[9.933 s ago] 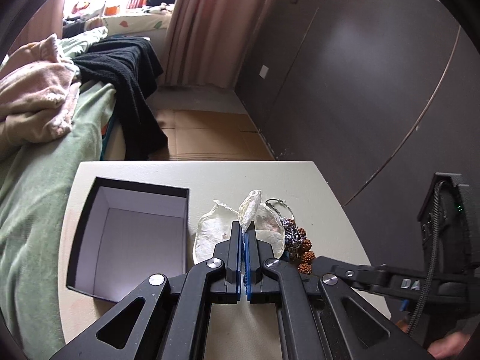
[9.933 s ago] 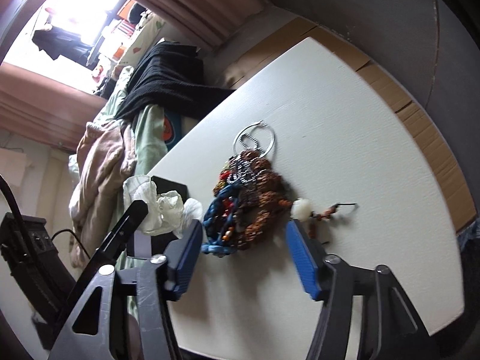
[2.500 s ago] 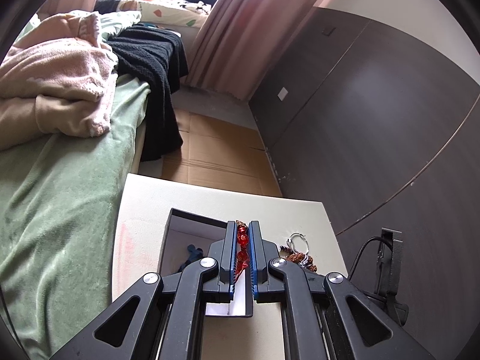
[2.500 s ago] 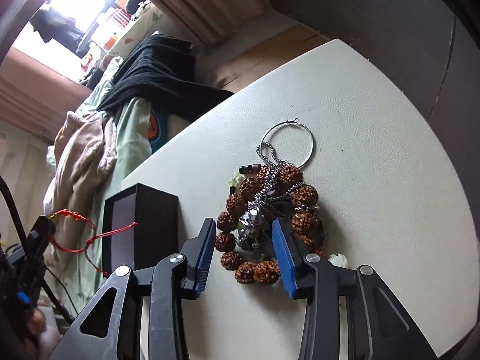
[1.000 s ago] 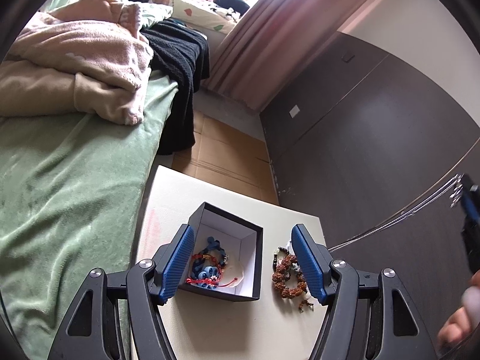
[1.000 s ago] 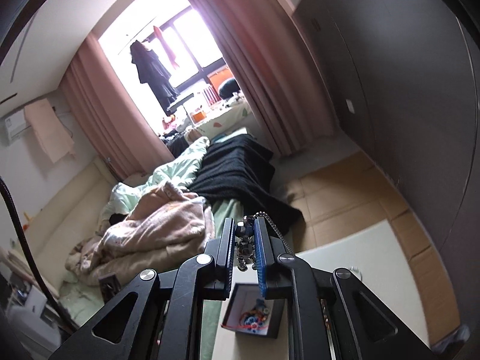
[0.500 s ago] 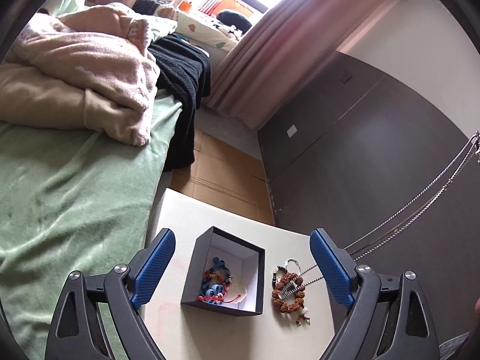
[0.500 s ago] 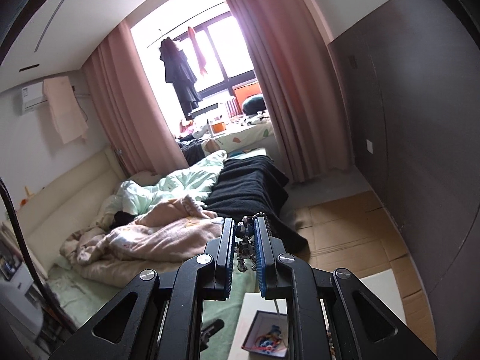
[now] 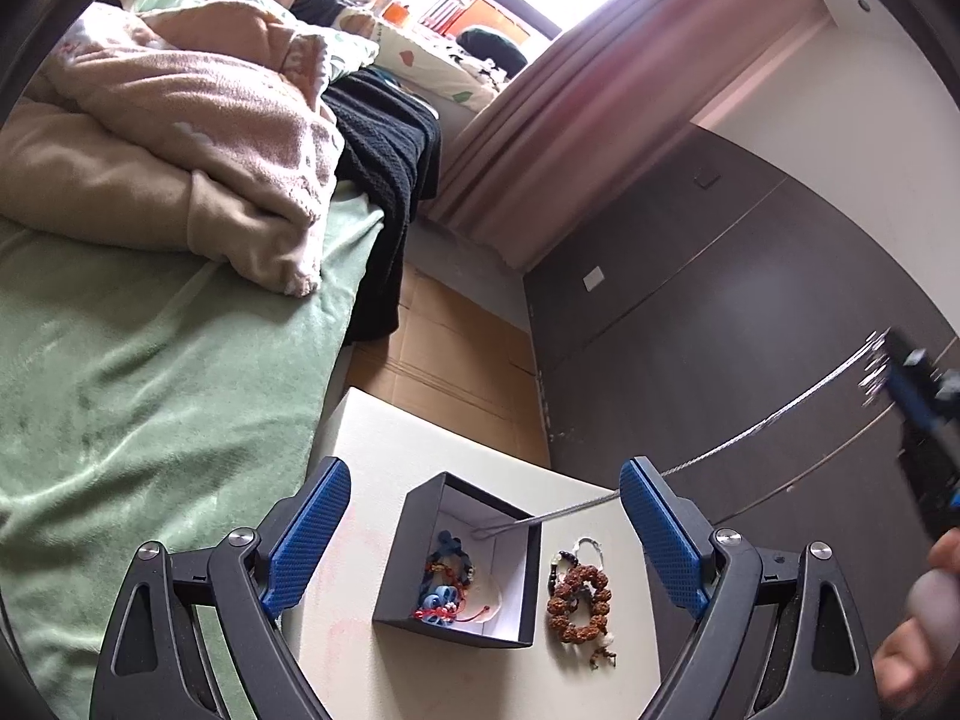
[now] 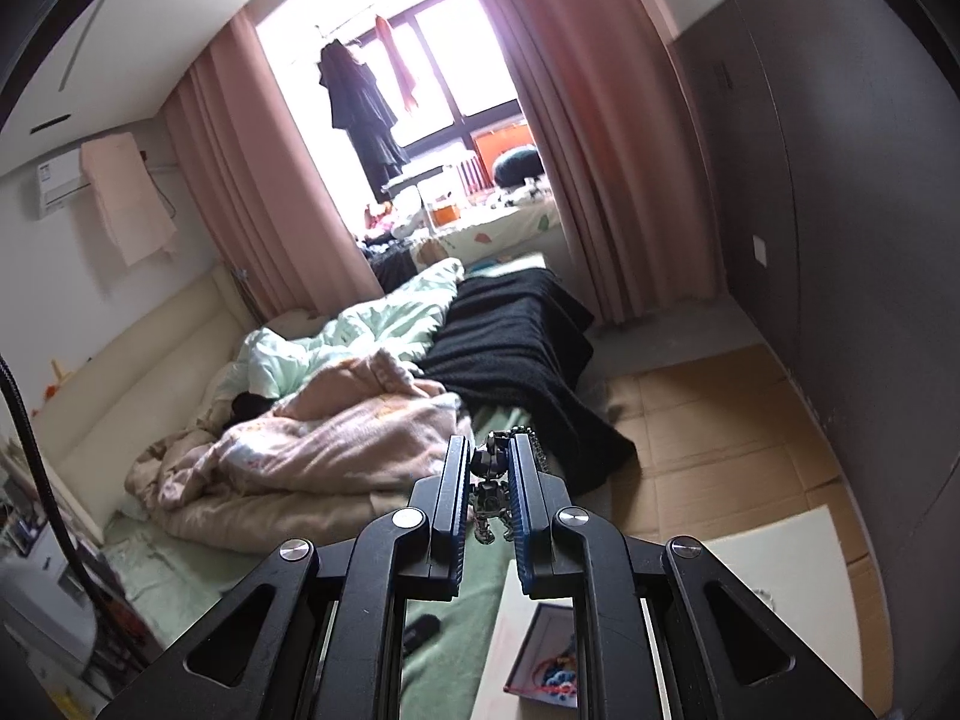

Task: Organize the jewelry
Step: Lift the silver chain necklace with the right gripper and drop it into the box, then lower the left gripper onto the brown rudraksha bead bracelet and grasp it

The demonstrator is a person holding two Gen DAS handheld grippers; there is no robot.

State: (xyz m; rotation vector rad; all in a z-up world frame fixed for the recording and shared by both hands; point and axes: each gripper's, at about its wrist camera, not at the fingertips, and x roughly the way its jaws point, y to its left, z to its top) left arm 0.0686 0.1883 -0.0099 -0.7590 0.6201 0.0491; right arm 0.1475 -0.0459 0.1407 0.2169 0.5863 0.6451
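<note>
A black jewelry box (image 9: pixel 396 564) with a white inside stands open on the white table (image 9: pixel 372 438). A blue bracelet and a red cord bracelet (image 9: pixel 444 591) lie in it. My right gripper (image 10: pixel 489 468) is shut on a silver chain necklace (image 10: pixel 489 480) and holds it high; it also shows at the right edge of the left wrist view (image 9: pixel 918 384). The chain (image 9: pixel 720 444) hangs down slanted, its lower end inside the box. My left gripper (image 9: pixel 480 534) is wide open and empty above the box. A brown bead bracelet (image 9: pixel 579 600) and a hoop lie right of the box.
A bed with a green sheet (image 9: pixel 120 360), a pink blanket (image 9: pixel 180 120) and a black throw (image 9: pixel 390 138) lies left of the table. Dark wardrobe doors (image 9: pixel 720 300) stand on the right. Cardboard (image 9: pixel 444 330) covers the floor beyond the table.
The right gripper has lifted the chain off the bead pile and carried it left; its lower end now hangs in the box. The left gripper stays open, slightly higher.
</note>
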